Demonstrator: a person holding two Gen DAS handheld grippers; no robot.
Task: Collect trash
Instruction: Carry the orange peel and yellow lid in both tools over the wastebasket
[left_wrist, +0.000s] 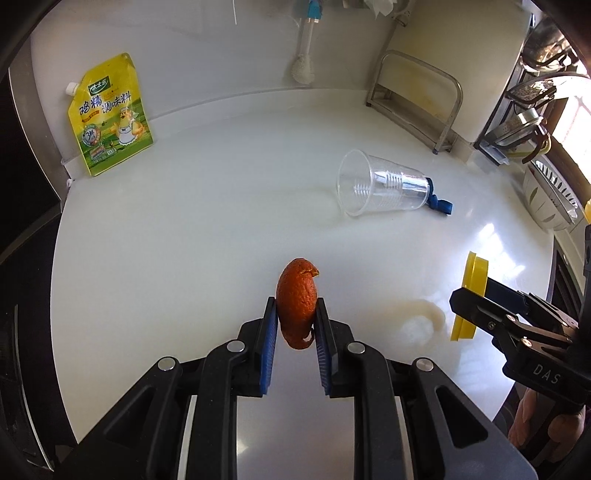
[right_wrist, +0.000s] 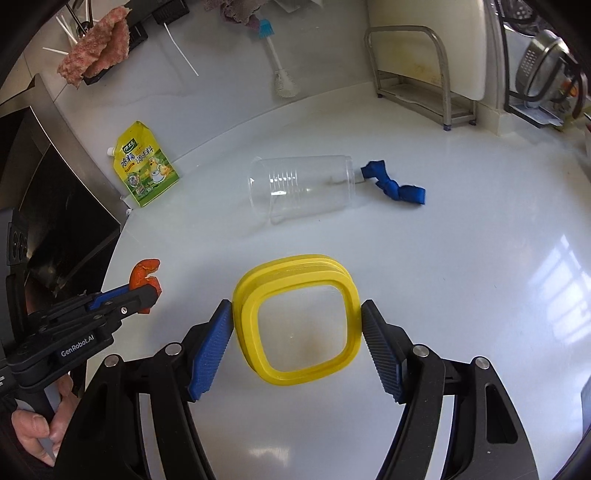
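Observation:
My left gripper (left_wrist: 295, 321) is shut on a piece of orange peel (left_wrist: 297, 295), held above the white counter (left_wrist: 184, 240); the peel also shows in the right wrist view (right_wrist: 146, 275). My right gripper (right_wrist: 297, 328) is shut on a yellow-rimmed clear container (right_wrist: 299, 317), gripped by its two sides; it also shows at the right in the left wrist view (left_wrist: 469, 295). A clear plastic cup (left_wrist: 380, 184) lies on its side in the middle of the counter. A knotted blue scrap (right_wrist: 395, 186) lies by the cup's base.
A yellow seasoning pouch (left_wrist: 110, 114) leans on the back wall at the left. A white brush (right_wrist: 282, 77) hangs on the wall. A metal rack (left_wrist: 417, 103) stands at the back right, with a dish drainer (left_wrist: 532, 96) beyond. A dark appliance (right_wrist: 55, 192) borders the left edge.

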